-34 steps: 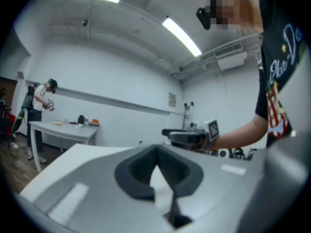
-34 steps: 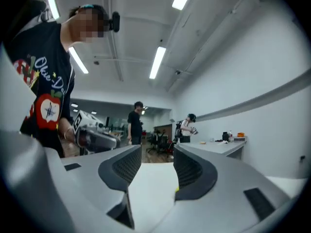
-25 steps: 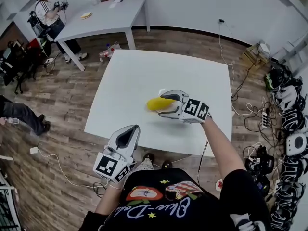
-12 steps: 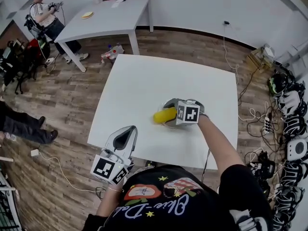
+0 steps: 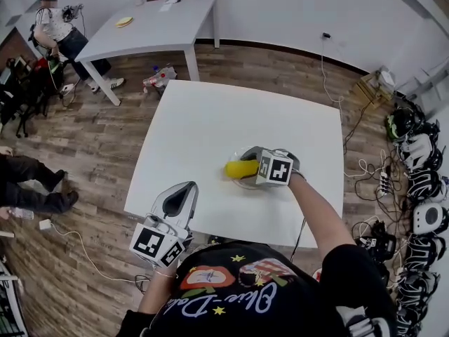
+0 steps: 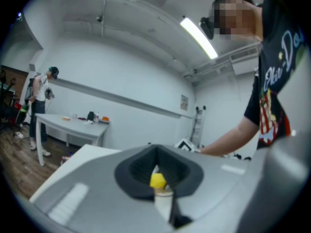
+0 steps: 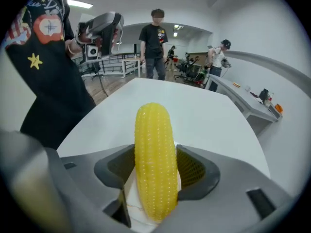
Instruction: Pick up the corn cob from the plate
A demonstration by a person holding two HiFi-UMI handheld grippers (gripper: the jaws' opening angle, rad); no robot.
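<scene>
Both jaws of my right gripper (image 5: 251, 167) clamp the corn cob (image 5: 238, 168), its length pointing 9 o'clock over the plate (image 5: 245, 185); my closed, empty left gripper (image 5: 181, 201) hangs at 7 o'clock.

The right arm (image 5: 319, 213) stretches forward, its bare forearm nearly straight. The right gripper (image 5: 247, 167) points to the person's left, with its marker cube facing up. Its jaws press on both sides of a corn cob (image 7: 154, 154), which sticks out past their tips. The left gripper (image 5: 181, 196) is held low and close to the body, pointing forward. Its jaws are closed together with nothing between them.
</scene>
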